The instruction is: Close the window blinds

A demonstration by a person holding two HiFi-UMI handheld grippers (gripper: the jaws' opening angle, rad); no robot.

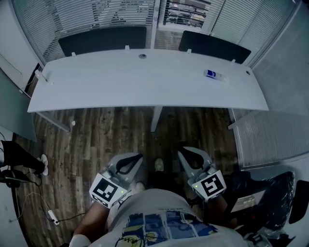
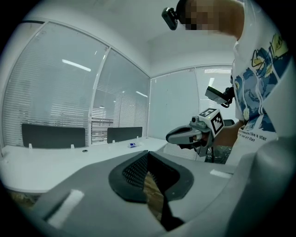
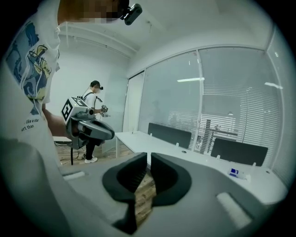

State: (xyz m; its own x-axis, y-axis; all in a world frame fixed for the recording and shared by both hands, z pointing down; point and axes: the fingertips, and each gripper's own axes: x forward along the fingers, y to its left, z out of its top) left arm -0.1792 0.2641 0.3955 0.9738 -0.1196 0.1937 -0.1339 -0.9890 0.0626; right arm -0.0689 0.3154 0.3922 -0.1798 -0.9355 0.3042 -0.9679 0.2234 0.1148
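window blinds [image 1: 96, 14] of thin horizontal slats, long smooth white desk [image 1: 145, 82], wood-grain floor [image 1: 96, 140]

Both units are held low before the torso, side by side, jaws pointed forward and angled slightly toward each other. Left hand-held gripper [image 1: 137, 157]: pads are seen meeting at the tips, nothing gripped. Right hand-held gripper [image 1: 183, 154]: pads are parted by a narrow slit, nothing between them. Marker cubes [image 1: 107, 189] are turned upward. Left forearm [image 1: 91, 224] is bent close to the body.
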